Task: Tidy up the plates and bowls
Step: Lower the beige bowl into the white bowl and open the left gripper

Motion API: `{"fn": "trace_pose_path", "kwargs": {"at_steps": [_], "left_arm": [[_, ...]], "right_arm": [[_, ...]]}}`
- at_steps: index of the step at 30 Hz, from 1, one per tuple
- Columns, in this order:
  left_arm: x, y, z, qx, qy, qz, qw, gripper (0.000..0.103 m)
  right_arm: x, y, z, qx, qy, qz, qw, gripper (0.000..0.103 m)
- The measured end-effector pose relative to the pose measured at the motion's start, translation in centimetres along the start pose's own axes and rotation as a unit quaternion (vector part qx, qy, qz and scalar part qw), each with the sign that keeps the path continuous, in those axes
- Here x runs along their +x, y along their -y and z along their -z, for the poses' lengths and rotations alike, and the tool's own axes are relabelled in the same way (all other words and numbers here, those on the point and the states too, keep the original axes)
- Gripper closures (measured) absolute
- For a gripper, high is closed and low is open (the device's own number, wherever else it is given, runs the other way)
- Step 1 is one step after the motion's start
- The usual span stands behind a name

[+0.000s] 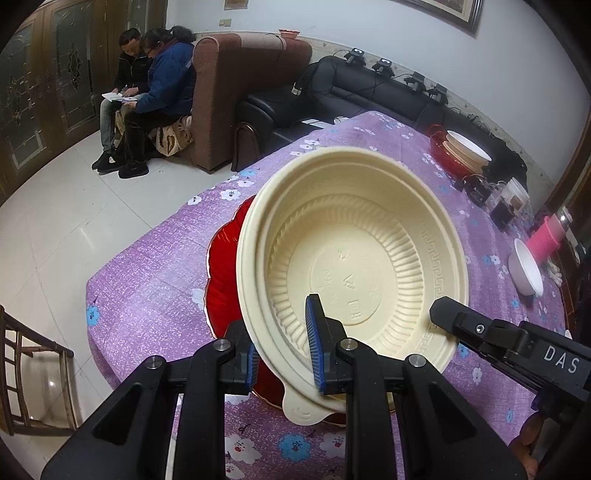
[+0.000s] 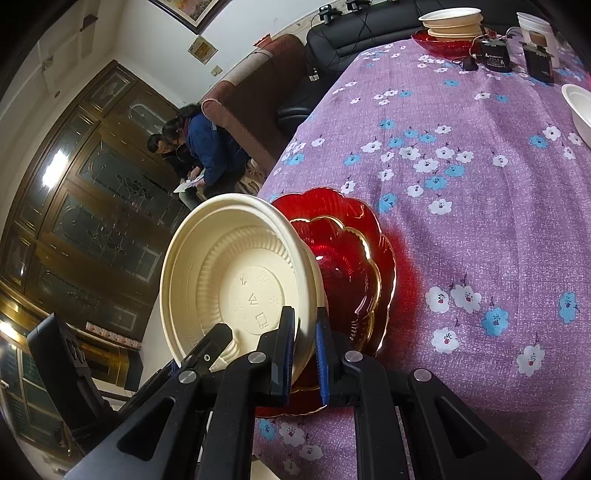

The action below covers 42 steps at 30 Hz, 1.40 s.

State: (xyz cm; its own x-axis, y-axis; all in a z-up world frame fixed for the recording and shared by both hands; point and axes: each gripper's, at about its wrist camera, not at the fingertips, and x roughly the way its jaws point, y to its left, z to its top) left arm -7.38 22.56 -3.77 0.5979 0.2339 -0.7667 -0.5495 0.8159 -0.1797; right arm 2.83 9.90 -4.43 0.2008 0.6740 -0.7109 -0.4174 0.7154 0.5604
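Note:
A cream plastic bowl (image 1: 354,236) is held tilted above red scalloped plates (image 1: 223,273) on the purple flowered tablecloth. My left gripper (image 1: 284,354) is shut on the bowl's near rim, one finger inside and one outside. My right gripper (image 2: 306,350) is shut on the rim of the same bowl (image 2: 229,273), and its finger (image 1: 454,317) shows at the bowl's right edge in the left wrist view. The red plates (image 2: 351,266), stacked with gold trim, lie just behind the bowl near the table's corner.
A stack of cream bowls on a red plate (image 1: 461,151) (image 2: 452,22) stands at the table's far end. A white bowl (image 1: 524,271) (image 2: 580,110), black boxes (image 2: 496,55) and a pink cup (image 1: 546,240) sit along the right. Two people sit on a sofa (image 1: 147,92) beyond.

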Motion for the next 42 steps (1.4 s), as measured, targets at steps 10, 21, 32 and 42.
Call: {"fn": "trace_pose_path", "kwargs": {"at_steps": [10, 21, 32, 42], "left_arm": [[-0.3, -0.5, -0.1, -0.011, 0.005, 0.003, 0.9999, 0.083], [-0.9, -1.1, -0.4, -0.031, 0.009, 0.001, 0.9995, 0.066], [-2.9, -1.6, -0.8, -0.042, 0.055, -0.02, 0.9974, 0.037], [-5.1, 0.4, -1.0, -0.023, 0.102, -0.016, 0.9944, 0.025]], "right_arm": [[0.0, 0.4, 0.1, 0.011, -0.002, -0.009, 1.0, 0.089], [-0.4, 0.5, 0.0, 0.018, 0.005, -0.027, 0.999, 0.069], [-2.0, 0.9, -0.1, 0.035, 0.024, -0.049, 0.998, 0.044], [-4.4, 2.5, 0.0, 0.076, 0.051, -0.076, 0.993, 0.022]]}}
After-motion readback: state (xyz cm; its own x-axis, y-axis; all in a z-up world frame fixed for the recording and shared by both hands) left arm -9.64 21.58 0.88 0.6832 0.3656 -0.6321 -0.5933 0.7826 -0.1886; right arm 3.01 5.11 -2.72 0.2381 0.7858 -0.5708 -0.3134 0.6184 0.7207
